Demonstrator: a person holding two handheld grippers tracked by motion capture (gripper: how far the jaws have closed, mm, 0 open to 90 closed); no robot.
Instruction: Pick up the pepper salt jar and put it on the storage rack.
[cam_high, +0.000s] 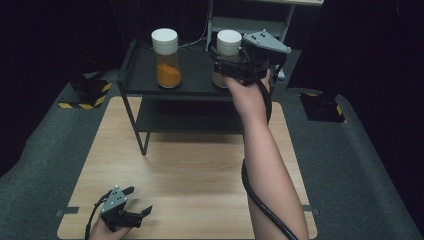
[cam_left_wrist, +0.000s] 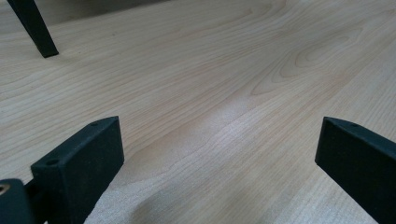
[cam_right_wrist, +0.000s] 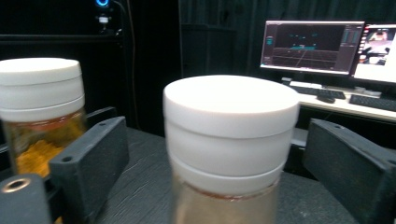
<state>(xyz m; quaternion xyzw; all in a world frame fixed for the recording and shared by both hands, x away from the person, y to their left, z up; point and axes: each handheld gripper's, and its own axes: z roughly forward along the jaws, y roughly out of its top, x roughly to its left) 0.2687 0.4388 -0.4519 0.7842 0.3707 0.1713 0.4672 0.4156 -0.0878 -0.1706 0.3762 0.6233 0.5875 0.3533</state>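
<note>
**Right tongs open around the jar on the shelf**

Left tongs (cam_high: 131, 206) sit low at the bench's (cam_high: 200, 170) near left corner, well in front of the shelf (cam_high: 195, 75), jaws spread wide with bare wood between them and nothing held. In the left gripper view one black shelf leg (cam_left_wrist: 35, 28) stands on the wood far ahead.

Up on the shelf's top deck, the right tongs (cam_high: 227, 67) reach in level at the right-hand jar (cam_high: 228, 55). Seen from the right gripper view, that white-lidded jar (cam_right_wrist: 231, 140) stands upright between the two jaws, a clear gap on each side, so the pads are not pressing it. It stands on the shelf's right end. The second jar (cam_high: 166, 57), holding orange powder, stands upright further left on the same deck, well apart from the first. Behind the shelf, monitors (cam_right_wrist: 312, 45) glow on a desk.
</note>
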